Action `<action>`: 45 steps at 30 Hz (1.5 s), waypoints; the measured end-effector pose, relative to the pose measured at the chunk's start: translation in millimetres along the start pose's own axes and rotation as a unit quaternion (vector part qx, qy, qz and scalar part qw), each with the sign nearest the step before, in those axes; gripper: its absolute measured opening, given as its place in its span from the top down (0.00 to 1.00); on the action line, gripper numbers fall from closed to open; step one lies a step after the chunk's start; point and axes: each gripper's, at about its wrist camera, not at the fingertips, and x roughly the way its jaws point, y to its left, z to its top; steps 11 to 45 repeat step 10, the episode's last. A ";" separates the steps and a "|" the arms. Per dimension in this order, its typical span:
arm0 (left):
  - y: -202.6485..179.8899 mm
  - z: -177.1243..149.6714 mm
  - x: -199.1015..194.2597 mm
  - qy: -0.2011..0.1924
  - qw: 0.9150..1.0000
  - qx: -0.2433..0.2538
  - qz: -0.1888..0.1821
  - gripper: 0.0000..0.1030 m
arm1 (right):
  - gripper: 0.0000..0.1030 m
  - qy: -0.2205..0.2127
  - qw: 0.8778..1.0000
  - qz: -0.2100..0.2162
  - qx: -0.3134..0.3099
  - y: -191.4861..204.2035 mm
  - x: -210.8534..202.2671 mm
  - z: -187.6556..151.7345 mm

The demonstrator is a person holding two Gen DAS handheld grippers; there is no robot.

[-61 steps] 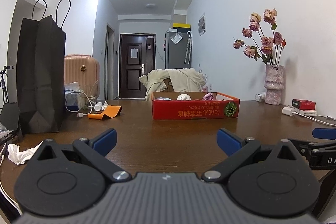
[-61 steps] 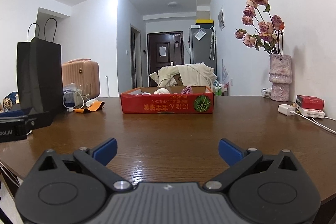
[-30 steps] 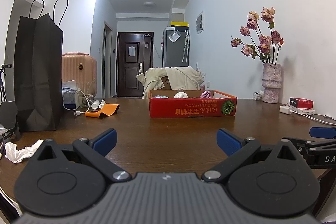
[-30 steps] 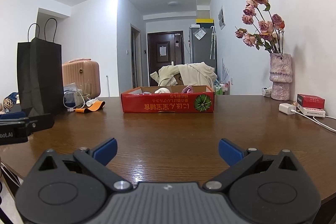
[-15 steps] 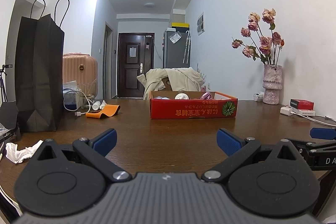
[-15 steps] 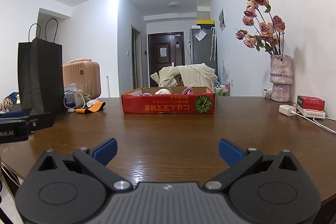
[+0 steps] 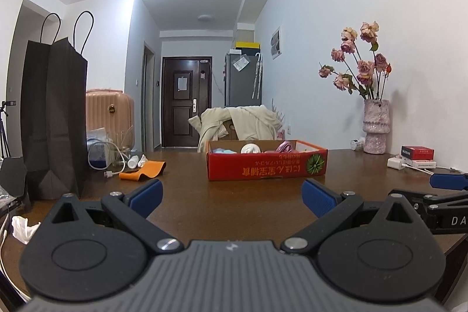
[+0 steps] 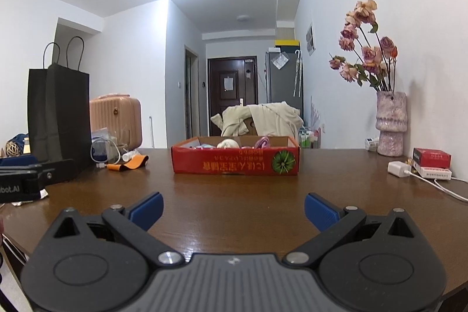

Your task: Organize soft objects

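Two sets of tongs hover low over the near edge of a dark wooden worktop [image 8: 234,203], both facing a red box [image 8: 235,163] that sits toward the far middle of the surface. The left tongs [image 7: 232,196] hold their blue-tipped fingers wide apart with nothing between them; the right tongs [image 8: 234,209] are spread just as wide and equally empty. The soft objects lie inside the box: a white ball [image 7: 250,148], a pink item [image 7: 284,147] and something pale blue [image 7: 223,150] peek above its rim. The right tongs also show at the right edge of the left wrist view, level with the left pair.

At far left a black bag [image 7: 54,122] stands upright on the worktop, with a coiled white cable [image 7: 102,158] and an orange strap [image 7: 144,170] just to its right. A crumpled tissue [image 7: 22,225] lies at the near left edge. At far right a vase [image 8: 391,123] of dried roses stands against the wall, near a red packet [image 8: 431,157] stacked on a white one and a white charger [image 8: 398,168]. Beyond the worktop, a chair draped with a cream garment [image 8: 263,117] and a pink suitcase [image 8: 115,117] stand in the room.
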 end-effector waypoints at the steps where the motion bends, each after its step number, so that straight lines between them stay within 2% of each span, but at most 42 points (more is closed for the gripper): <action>1: 0.3 0.4 0.1 0.000 1.000 0.000 0.000 0.00 | 0.00 -0.001 1.000 0.000 0.000 -0.6 0.2 0.9; 45: 2.6 1.6 1.7 0.003 1.000 -0.008 -0.001 0.00 | 0.00 -0.003 1.000 -0.001 0.003 -2.9 2.6 2.4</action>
